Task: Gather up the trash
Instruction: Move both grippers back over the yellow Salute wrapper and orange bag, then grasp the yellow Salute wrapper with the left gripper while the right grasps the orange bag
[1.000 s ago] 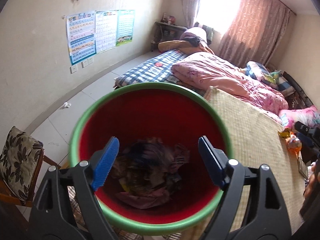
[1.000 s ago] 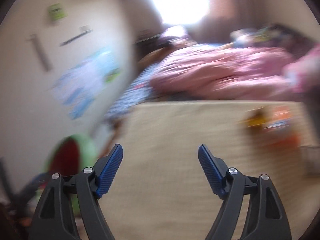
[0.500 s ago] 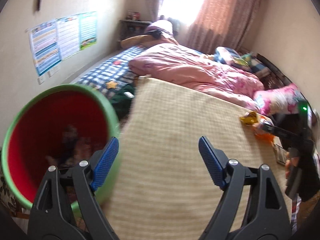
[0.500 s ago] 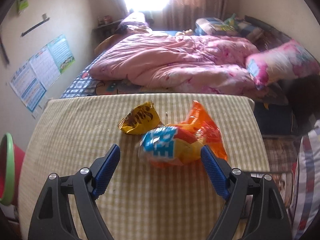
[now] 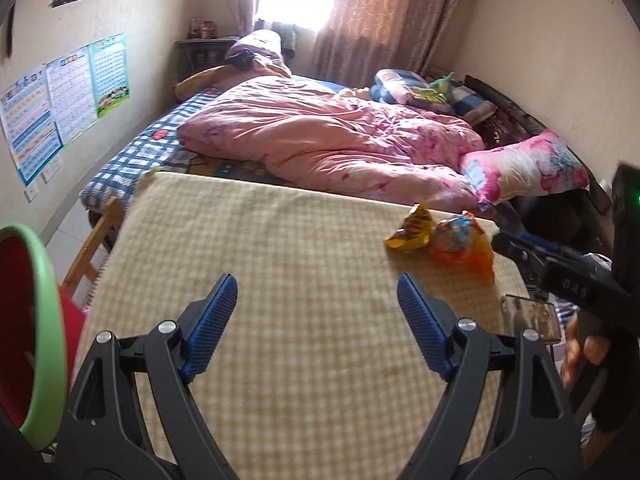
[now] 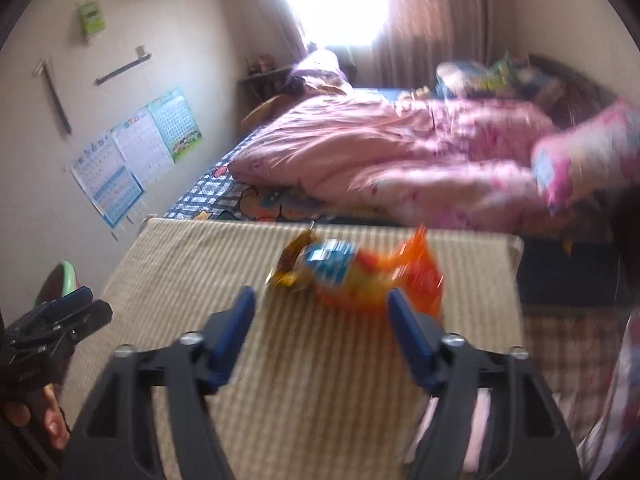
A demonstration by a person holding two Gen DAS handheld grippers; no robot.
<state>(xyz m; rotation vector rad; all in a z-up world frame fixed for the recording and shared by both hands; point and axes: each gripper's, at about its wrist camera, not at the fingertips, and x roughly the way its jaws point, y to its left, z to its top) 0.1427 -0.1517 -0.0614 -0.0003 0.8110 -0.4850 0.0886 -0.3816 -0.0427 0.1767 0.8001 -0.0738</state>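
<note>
An orange snack bag (image 5: 464,246) with a blue label and a small yellow wrapper (image 5: 410,230) lie together near the far right corner of the tan checked table (image 5: 288,264). In the right wrist view the orange bag (image 6: 376,276) and the yellow wrapper (image 6: 290,270) lie just beyond my open, empty right gripper (image 6: 322,306). My left gripper (image 5: 316,296) is open and empty over the table's middle. A red bin with a green rim (image 5: 44,320) stands at the table's left side. The right gripper (image 5: 516,250) also shows at the right edge of the left wrist view.
A bed with a pink quilt (image 5: 332,140) and a pink pillow (image 5: 528,168) lies behind the table. A dark flat object (image 5: 530,314) sits at the table's right edge. Posters (image 5: 60,96) hang on the left wall. A wooden chair (image 5: 90,248) stands left of the table.
My left gripper has swung right from over the bin to over the table. My right gripper has closed in on the orange bag and its view is now blurred.
</note>
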